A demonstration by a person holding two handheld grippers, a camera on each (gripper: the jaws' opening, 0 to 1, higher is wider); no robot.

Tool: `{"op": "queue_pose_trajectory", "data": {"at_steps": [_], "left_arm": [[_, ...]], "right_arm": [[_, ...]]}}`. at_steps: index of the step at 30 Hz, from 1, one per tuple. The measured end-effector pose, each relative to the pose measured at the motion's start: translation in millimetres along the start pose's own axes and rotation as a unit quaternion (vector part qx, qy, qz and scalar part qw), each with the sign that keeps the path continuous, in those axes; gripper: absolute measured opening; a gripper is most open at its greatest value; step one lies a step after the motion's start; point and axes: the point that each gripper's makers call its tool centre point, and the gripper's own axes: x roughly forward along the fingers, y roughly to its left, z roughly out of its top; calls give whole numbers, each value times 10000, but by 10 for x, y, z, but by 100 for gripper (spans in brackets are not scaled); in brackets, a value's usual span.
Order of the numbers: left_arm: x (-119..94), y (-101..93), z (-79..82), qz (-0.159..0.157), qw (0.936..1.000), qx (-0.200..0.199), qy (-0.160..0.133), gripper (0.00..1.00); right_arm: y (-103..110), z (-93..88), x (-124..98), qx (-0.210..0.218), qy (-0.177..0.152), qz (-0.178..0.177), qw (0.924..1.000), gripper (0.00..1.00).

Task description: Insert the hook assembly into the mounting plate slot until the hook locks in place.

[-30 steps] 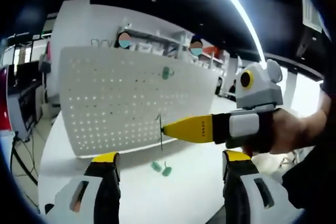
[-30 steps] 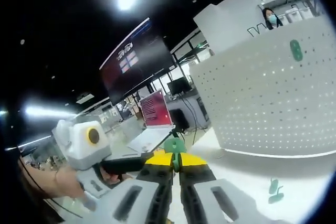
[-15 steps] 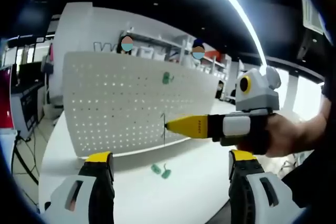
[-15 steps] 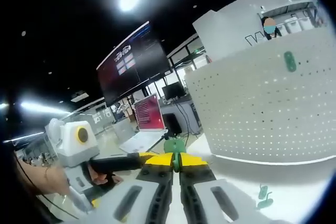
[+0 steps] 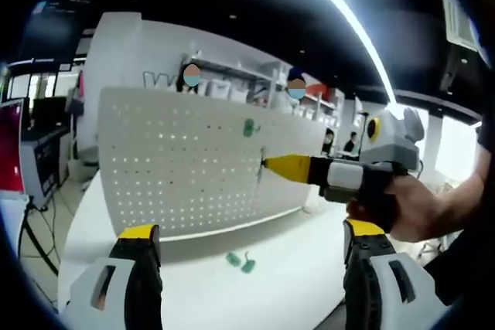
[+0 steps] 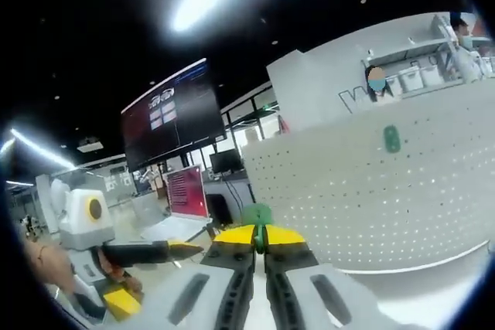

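In the left gripper view, the left hand-held gripper [image 5: 246,241] stood released at the bottom of the frame, its two yellow-tipped jaws wide apart over the white table [image 5: 294,256]. The white pegboard [image 5: 182,164] stood upright across the middle of the frame. One green hook [image 5: 248,127] hung on it near its upper centre. Two more green hooks [image 5: 241,262] lay on the table just below the board.

The right hand-held gripper [image 5: 265,163] reached in from the right of the frame, held by a hand [image 5: 406,210]. Its yellow tip was close to the board face, with a thin dark piece at the tip.

In the right gripper view, the right hand-held gripper [image 6: 260,231] was clenched on a green hook [image 6: 256,215] at the lower centre. The pegboard [image 6: 363,191] stood to the right, and the left hand-held gripper [image 6: 182,250] showed at the lower left.
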Motion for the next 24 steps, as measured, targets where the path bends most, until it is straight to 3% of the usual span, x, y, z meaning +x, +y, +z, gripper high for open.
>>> {"op": "queue_pose_trajectory", "data": {"at_steps": [11,24], "left_arm": [[-12,64,-130,70,9998,-124,148,100],[-15,131,-92,87,9997,-165,171,100]], "right_arm": [[-514,325,141,-256,-463,-640,9965,0],[-1275,669,208,-519,-835,-1509,9836,0]]}}
